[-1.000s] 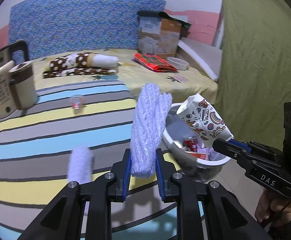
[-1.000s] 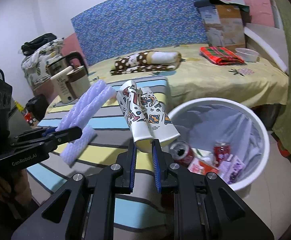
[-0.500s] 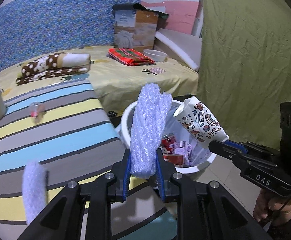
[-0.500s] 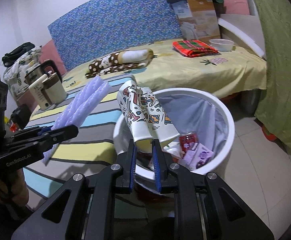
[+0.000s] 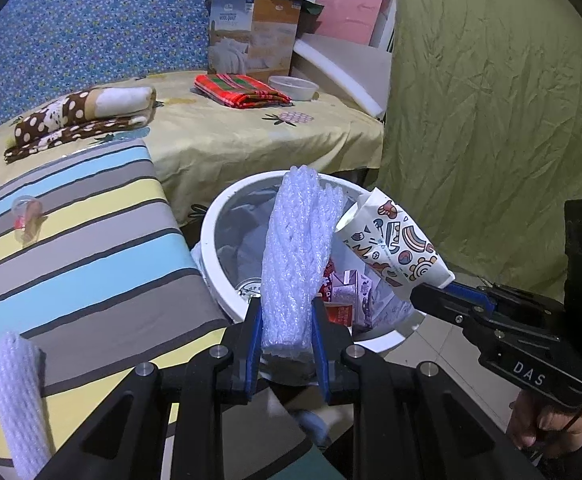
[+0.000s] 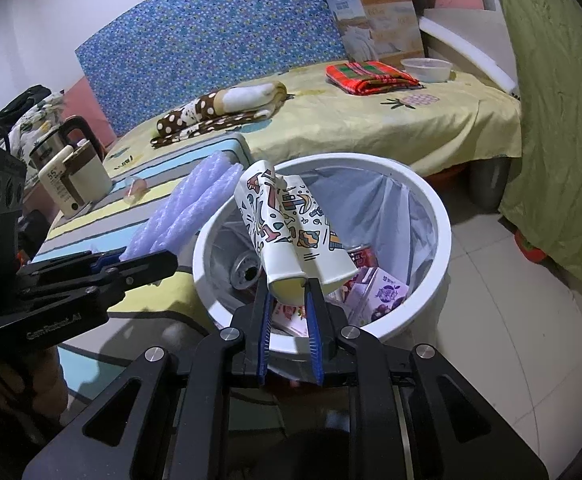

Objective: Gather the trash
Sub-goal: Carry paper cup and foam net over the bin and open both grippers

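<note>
My left gripper [image 5: 287, 312] is shut on a white foam net sleeve [image 5: 297, 248] that stands up over the near rim of the white trash bin [image 5: 211, 248]. My right gripper [image 6: 287, 292] is shut on a crushed patterned paper cup [image 6: 291, 228], held above the bin [image 6: 431, 216]. In the left wrist view the right gripper [image 5: 435, 292] comes in from the right with the cup [image 5: 395, 248] over the bin's right side. In the right wrist view the left gripper [image 6: 147, 262] sits at the left with the foam sleeve [image 6: 187, 208]. The lined bin holds cans and cartons.
A second foam sleeve [image 5: 19, 392] lies on the striped table [image 5: 71, 248] at the lower left, near a small clear cup [image 5: 25, 212]. A kettle and jug [image 6: 71, 172] stand further back. Behind is a bed with folded cloths, a bowl and a box; a green curtain hangs right.
Both grippers have swung from over the striped table to over the bin, carrying the foam sleeve and the paper cup. The bin now fills the middle of both views.
</note>
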The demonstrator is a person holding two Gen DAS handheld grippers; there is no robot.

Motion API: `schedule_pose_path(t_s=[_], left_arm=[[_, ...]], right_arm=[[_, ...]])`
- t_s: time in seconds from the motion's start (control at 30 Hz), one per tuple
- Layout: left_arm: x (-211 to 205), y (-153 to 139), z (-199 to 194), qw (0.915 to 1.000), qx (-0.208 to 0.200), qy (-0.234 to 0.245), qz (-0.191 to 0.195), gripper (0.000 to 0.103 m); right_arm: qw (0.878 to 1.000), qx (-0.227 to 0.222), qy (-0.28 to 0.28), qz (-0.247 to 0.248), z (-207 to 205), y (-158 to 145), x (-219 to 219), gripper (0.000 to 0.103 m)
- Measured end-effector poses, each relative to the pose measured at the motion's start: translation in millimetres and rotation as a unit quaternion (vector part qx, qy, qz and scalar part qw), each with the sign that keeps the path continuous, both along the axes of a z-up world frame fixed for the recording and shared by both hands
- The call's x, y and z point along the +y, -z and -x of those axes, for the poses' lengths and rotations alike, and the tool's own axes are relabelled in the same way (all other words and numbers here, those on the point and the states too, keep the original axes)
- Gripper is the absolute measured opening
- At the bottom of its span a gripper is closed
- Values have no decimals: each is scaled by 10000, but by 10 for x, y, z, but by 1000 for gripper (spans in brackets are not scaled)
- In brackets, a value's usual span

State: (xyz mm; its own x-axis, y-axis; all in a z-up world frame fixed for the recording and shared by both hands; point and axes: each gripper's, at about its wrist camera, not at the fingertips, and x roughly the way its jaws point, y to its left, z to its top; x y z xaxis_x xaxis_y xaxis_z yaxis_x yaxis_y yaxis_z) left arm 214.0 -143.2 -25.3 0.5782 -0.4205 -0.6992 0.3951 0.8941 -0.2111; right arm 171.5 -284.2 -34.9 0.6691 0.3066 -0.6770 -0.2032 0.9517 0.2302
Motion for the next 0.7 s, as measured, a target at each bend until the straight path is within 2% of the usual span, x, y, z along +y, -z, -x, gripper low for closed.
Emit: schedule_pose_path(t_s=[0.27, 0.37, 0.43, 0.5, 0.7], left_arm=[[-45, 77, -155, 9999, 121, 2, 63, 25], [-41, 91, -190, 9999, 138, -16, 85, 30], [-28, 102, -198, 9998, 145, -22, 115, 39], [-5, 105, -198, 9997, 145, -25, 179, 43], [79, 55, -139, 9996, 63, -114, 232, 43]], right_arm=[[9997, 221, 39, -16, -79, 63, -14, 25], [9996, 262, 79, 23, -92, 74, -11, 25], [9996, 275, 103, 54, -89, 81, -6, 25], [9995, 277, 127, 65, -90, 78, -3, 26], [9997, 211, 138, 45, -58, 36, 3, 26]])
